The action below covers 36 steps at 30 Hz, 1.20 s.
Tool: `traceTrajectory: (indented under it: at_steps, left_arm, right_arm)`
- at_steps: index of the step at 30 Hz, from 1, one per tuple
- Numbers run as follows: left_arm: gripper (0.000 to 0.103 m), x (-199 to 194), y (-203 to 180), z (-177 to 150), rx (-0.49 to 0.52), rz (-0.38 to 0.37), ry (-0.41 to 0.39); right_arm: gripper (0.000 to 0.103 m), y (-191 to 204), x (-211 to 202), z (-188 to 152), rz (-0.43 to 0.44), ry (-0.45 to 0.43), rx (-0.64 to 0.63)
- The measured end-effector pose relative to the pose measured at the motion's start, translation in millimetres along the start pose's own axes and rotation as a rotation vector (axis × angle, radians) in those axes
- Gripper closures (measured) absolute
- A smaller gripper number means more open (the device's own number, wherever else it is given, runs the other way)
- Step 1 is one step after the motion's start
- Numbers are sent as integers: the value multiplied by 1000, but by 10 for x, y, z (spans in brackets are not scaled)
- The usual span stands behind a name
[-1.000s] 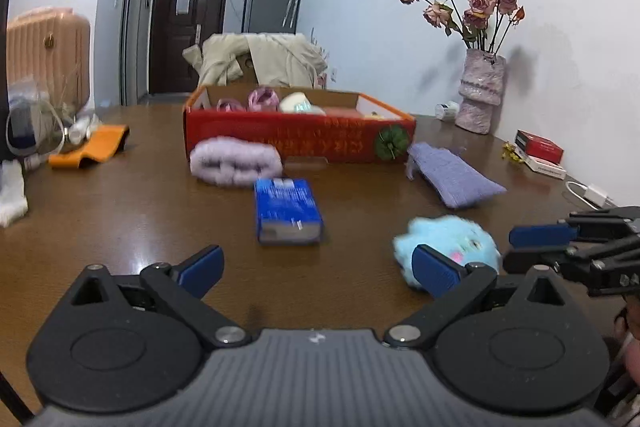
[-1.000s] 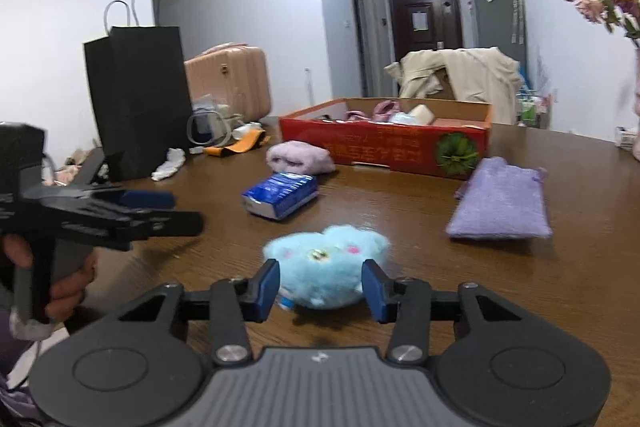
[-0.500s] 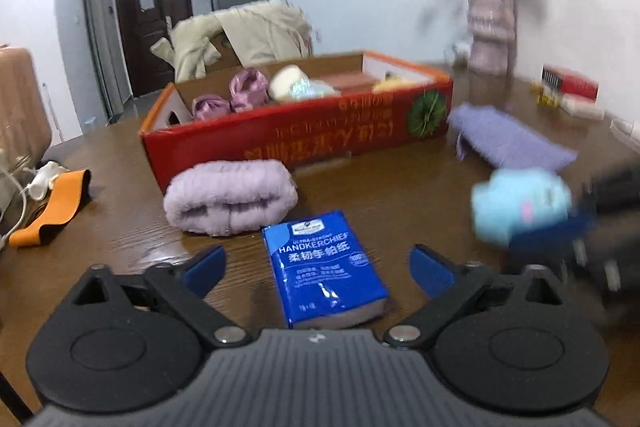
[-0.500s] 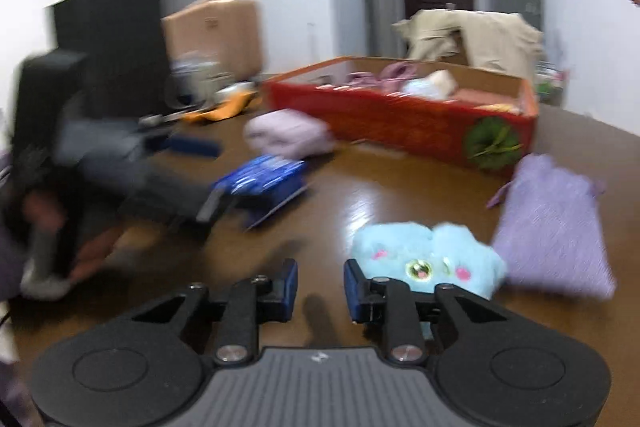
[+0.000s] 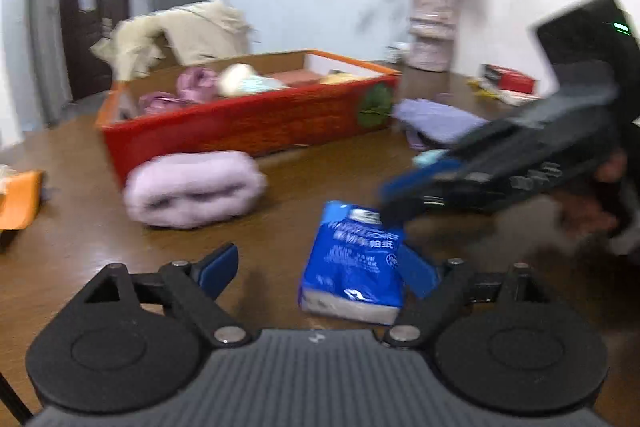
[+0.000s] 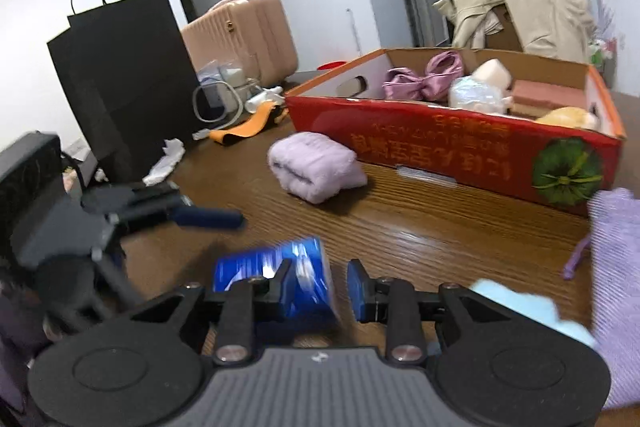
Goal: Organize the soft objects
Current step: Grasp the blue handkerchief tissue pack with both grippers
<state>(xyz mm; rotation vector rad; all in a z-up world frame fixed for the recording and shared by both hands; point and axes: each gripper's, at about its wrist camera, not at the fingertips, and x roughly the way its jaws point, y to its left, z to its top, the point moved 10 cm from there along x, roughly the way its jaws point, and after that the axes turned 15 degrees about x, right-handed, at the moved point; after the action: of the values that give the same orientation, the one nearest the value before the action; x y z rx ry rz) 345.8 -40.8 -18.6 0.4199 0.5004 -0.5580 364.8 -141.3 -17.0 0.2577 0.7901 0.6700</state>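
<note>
Tissue pack [image 5: 352, 263] between left fingers [image 5: 218, 265]

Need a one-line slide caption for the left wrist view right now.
Open left claw frames a blue tissue pack on the wooden table, rolled lilac towel and red box beyond.

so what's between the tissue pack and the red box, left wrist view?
The rolled lilac towel lies between the blue tissue pack and the red box, close against the box front; otherwise bare tabletop. The left wrist view shows it.
</note>
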Motion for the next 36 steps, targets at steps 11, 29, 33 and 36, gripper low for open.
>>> traceTrajectory:
  at_steps: [11,29,33,36]
  left_arm:
    - [50,-2,365,42,-344,-129,-30]
    - [75,77,251,-67,-423,-175,44]
    - [77,-38,214,20,-407,-149,4]
    - [77,-184,264,168,-428,-141,-55]
  right_arm:
    - [76,-120,12,56,97,-45,211]
    - [79,-55,72,-27,55,-82,218]
    - [81,31,-96,-33,28,-142,213]
    - [81,153,-273,20,31,-201,205]
